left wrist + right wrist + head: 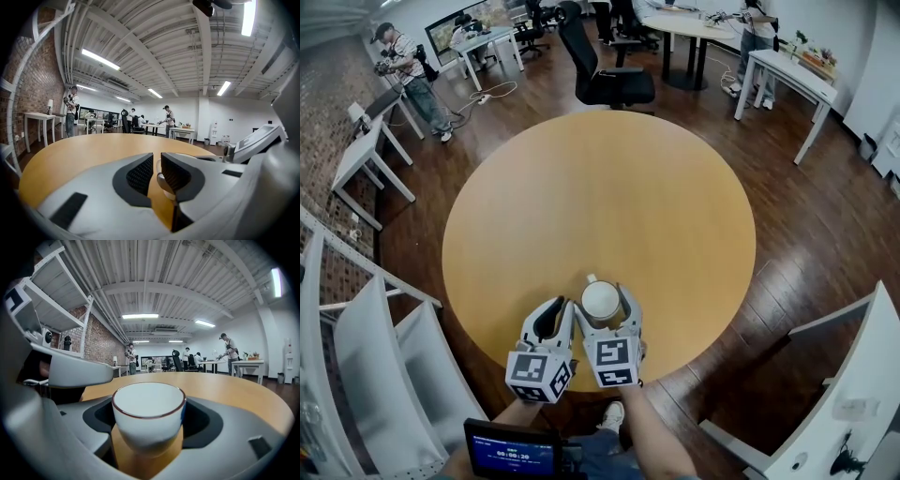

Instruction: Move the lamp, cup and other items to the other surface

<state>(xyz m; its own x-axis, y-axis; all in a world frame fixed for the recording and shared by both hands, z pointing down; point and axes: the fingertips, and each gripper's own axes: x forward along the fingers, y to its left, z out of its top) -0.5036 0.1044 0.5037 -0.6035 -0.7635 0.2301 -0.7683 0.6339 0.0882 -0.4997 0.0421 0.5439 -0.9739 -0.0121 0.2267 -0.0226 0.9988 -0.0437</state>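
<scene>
The right gripper (604, 292) clasps the white cup (148, 418) squarely between its jaws, on the round table (609, 197), likely for lifting. Just beside it, the left gripper (157, 168) is clenched, empty and idle.

A black swivel office chair (605, 66) stands on the dark wooden plank floor (806, 244), with a round white table (689, 23) beyond it. A long white rectangular desk (787, 75) sits at the right. A white metal shelf unit (375, 366) fills the lower left (a person (408, 70) stands farther back, near the red brick wall (328, 84))
</scene>
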